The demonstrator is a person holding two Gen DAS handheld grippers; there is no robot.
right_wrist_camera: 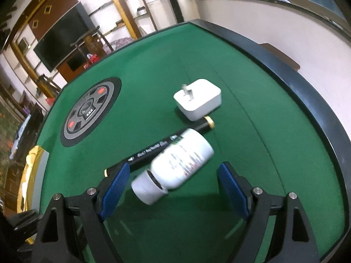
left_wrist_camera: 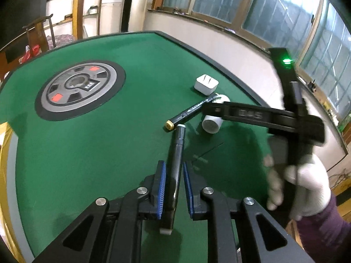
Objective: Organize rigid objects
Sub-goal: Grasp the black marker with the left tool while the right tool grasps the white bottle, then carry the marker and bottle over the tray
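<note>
My left gripper [left_wrist_camera: 173, 171] is shut on a black marker [left_wrist_camera: 176, 151] with pale end caps, which runs lengthwise between the blue pads and hangs over the green table [left_wrist_camera: 109, 153]. A second black marker [left_wrist_camera: 190, 111] with yellow ends lies on the felt beside a white pill bottle [left_wrist_camera: 211, 123] on its side and a white plug adapter [left_wrist_camera: 206, 84]. In the right wrist view my right gripper [right_wrist_camera: 174, 166] is open, its pads on either side of the bottle [right_wrist_camera: 182, 160] without touching it. The marker [right_wrist_camera: 153, 151] lies behind the bottle and the adapter [right_wrist_camera: 198, 98] beyond it.
A round grey and black hub [left_wrist_camera: 79, 87] is set into the table's middle. The table's black rim [right_wrist_camera: 307, 87] runs close on the right, with a wall and windows past it. A gloved hand [left_wrist_camera: 302, 186] holds the right gripper's handle.
</note>
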